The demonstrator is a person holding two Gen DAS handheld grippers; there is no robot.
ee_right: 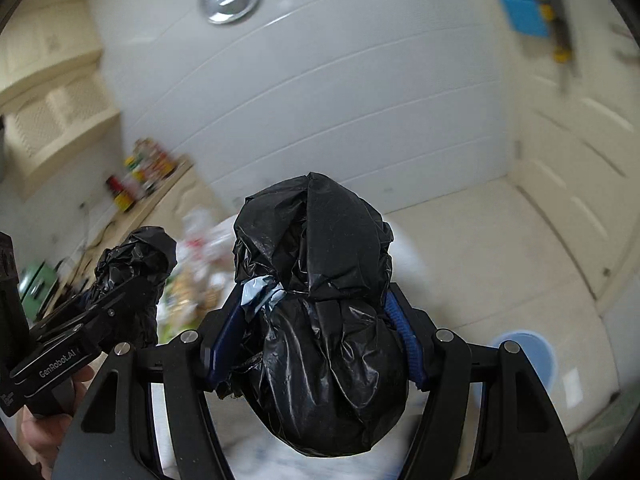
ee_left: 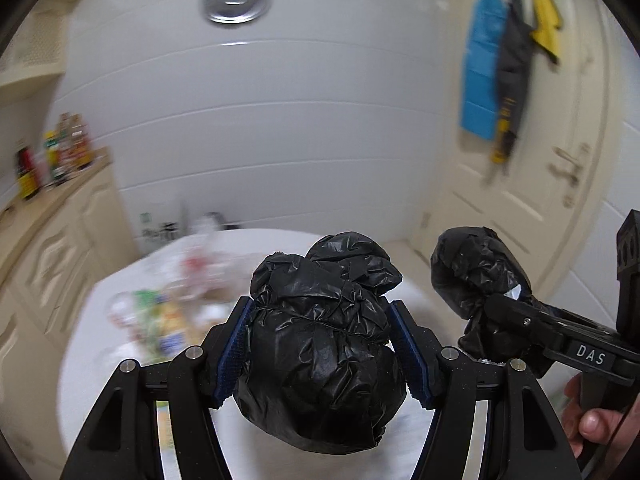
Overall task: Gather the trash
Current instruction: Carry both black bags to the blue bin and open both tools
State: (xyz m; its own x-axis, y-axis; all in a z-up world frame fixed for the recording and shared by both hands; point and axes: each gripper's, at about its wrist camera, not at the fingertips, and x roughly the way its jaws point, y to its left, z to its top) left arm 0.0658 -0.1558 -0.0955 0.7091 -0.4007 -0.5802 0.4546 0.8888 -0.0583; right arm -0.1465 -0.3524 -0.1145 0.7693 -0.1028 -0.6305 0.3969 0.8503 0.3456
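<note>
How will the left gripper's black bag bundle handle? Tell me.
Likely floppy: the black bag bundle is crinkled thin film bulging past the pads of the left gripper. Probably light, and its glossy surface could slip.

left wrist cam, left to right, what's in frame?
Bottles on the counter → litter on the white table → black bag in the left gripper → black bag in the right gripper → hanging cloths on the door.

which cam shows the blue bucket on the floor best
The right wrist view. The blue bucket sits on the floor at lower right, its round rim partly hidden behind the right gripper and the black bag clamped in it. The left wrist view shows no bucket at all.
</note>
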